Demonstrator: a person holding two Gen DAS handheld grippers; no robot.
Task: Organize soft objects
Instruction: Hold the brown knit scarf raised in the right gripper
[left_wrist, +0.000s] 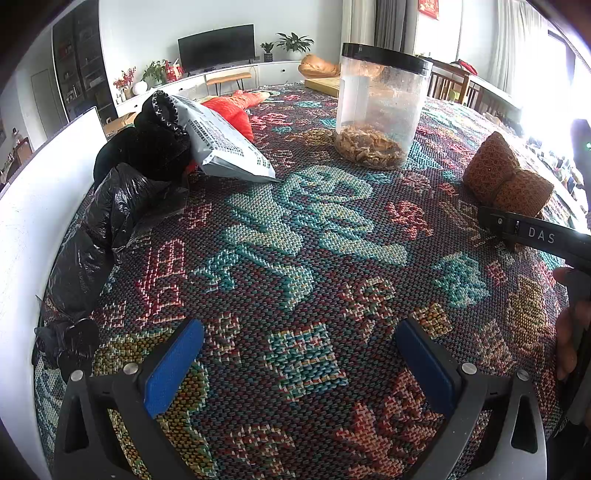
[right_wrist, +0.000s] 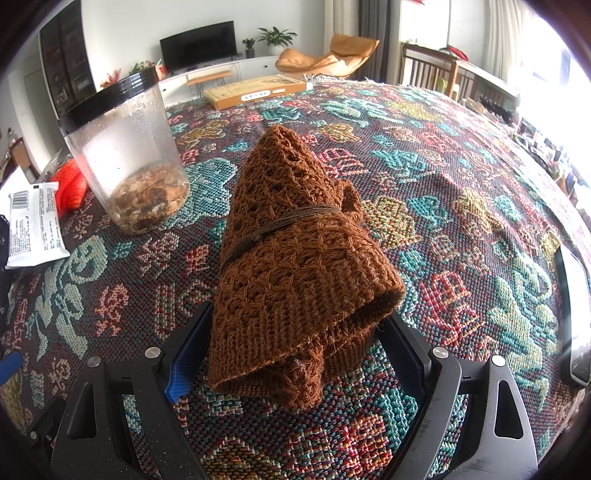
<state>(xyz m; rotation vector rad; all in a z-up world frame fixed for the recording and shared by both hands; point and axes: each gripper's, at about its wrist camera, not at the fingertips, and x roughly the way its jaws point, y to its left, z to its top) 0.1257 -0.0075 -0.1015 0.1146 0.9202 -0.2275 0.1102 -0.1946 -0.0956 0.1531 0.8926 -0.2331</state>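
Brown knit bundle lies near the worktop's right edge in the left wrist view, beside the right tool's arm; the left tool hovers low, level, its jaws wide apart and empty. In the right wrist view, the right tool clamps the knit bundle's near end, its long axis running away toward the far edge, tied midway by cord.

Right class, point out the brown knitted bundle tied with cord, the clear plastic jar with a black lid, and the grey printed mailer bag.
brown knitted bundle (right_wrist: 295, 258), right wrist view, its middle.
clear plastic jar (left_wrist: 380, 107), left wrist view, its wall.
grey printed mailer bag (left_wrist: 225, 144), left wrist view, printed face.
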